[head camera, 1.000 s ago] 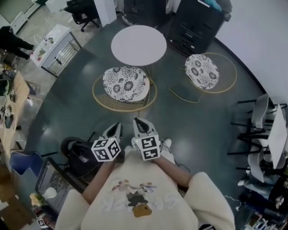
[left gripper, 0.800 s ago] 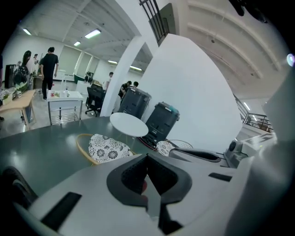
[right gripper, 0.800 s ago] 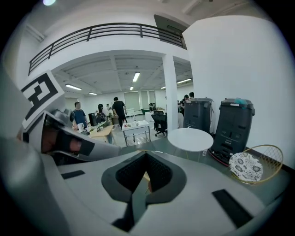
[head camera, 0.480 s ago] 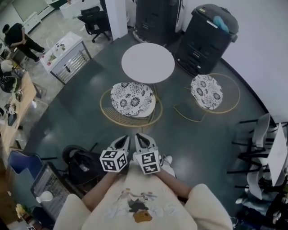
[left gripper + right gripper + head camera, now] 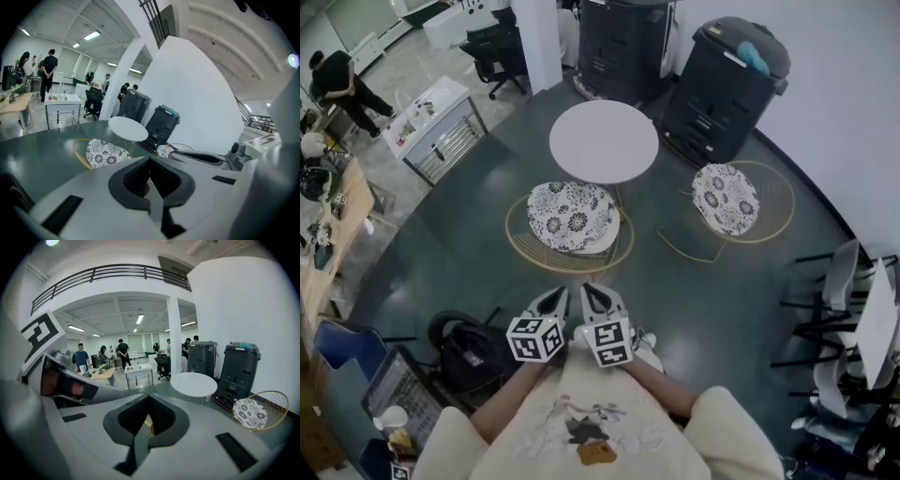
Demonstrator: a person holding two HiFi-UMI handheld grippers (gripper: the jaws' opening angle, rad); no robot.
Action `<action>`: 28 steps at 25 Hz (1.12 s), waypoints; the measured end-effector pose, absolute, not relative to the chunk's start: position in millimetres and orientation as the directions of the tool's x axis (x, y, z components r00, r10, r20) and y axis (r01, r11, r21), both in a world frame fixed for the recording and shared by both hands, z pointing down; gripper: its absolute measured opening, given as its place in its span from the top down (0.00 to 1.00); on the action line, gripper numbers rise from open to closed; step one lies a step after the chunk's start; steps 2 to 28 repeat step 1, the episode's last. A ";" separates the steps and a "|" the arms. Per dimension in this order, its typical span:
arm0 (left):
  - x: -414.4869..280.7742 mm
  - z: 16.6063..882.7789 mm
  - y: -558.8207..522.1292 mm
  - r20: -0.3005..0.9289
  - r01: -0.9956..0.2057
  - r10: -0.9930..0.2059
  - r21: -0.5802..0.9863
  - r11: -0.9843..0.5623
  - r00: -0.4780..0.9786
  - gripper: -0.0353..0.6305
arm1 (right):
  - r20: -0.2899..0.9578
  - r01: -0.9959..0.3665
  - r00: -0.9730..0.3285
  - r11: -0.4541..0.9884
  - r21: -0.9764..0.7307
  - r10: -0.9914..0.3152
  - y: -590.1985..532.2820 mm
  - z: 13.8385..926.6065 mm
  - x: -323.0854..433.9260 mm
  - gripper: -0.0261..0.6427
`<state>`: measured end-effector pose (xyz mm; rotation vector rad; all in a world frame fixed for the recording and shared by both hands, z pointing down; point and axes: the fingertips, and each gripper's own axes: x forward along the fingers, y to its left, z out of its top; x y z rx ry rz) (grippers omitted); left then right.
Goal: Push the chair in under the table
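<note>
A gold wire chair with a black-and-white patterned cushion [image 5: 570, 220] stands on the dark floor just this side of the round white table [image 5: 603, 141], its seat mostly outside the tabletop. My left gripper [image 5: 555, 292] and right gripper [image 5: 589, 289] are held side by side close to my body, a short way from the chair and apart from it. Both are shut with nothing between the jaws. The left gripper view shows the chair [image 5: 105, 152] and table [image 5: 127, 128] ahead beyond the closed tips [image 5: 150, 158]. The right gripper view shows the table [image 5: 193, 384].
A second patterned wire chair [image 5: 727, 200] stands right of the table. Two black machines [image 5: 727, 80] stand behind it against the wall. A black bag [image 5: 473, 347] lies on the floor at my left. Black-framed chairs [image 5: 839, 281] crowd the right edge. A white cabinet [image 5: 441, 127] is at far left.
The head view has tilted, so the table and both chairs sit lower and nearer the frame's middle. The grippers stay shut, side by side before my body.
</note>
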<state>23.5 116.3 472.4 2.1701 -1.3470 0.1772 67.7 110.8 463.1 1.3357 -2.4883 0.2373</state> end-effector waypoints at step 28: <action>24.1 472.4 117.1 0.397 -0.856 -0.780 0.399 -0.328 0.484 0.93 | 0.343 -0.833 -0.520 0.553 -0.001 -0.782 112.0 463.0 67.7 0.95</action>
